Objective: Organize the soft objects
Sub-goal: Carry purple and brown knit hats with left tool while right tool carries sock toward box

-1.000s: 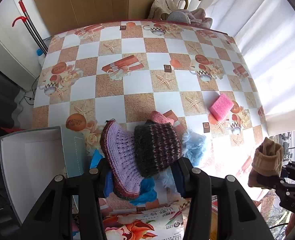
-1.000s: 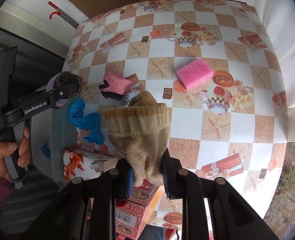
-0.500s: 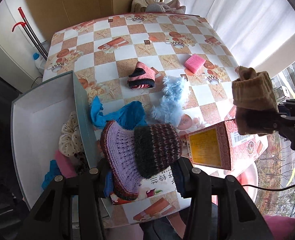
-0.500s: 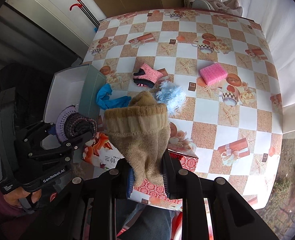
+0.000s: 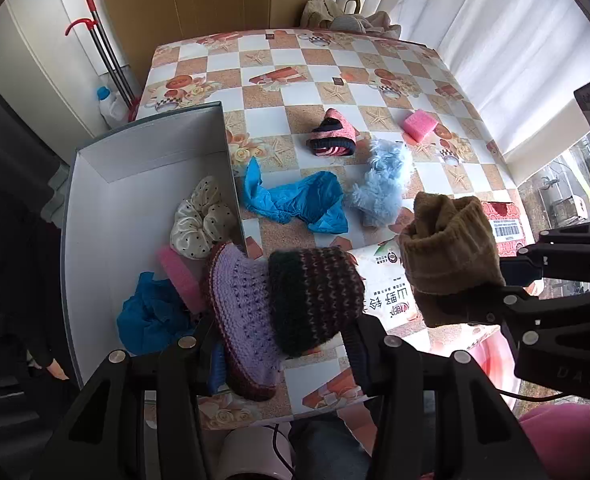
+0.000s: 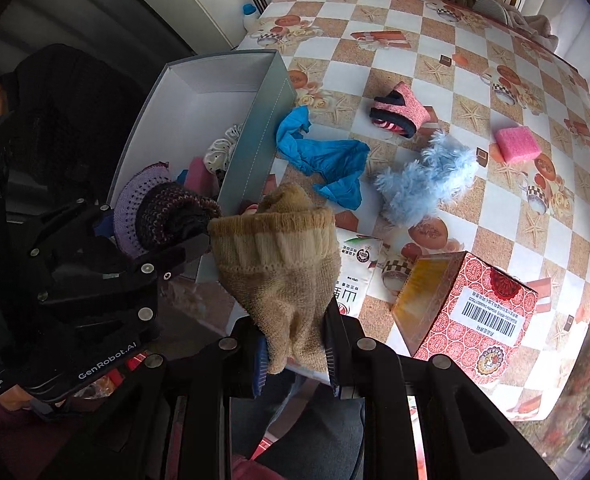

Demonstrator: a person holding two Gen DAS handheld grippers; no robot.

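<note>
checkered table, largest thing here, carrying a grey open box at its left edge. inside the box already: a dotted scrunchie, a pink sponge, a blue crumpled cloth.

left gripper clenched on a knitted purple-and-dark bundle, hanging over the box's near right wall. soft, light, springy by the look; best pinched across the thick folded middle, as now.

right gripper clamped tight on a rolled tan sock, just beside the left one, near the box corner. limp and light, likely to sag; held by the lower end, cuff upward.

loose on the table: blue fluffy piece, blue glove, pink striped sock, small pink sponge.
</note>
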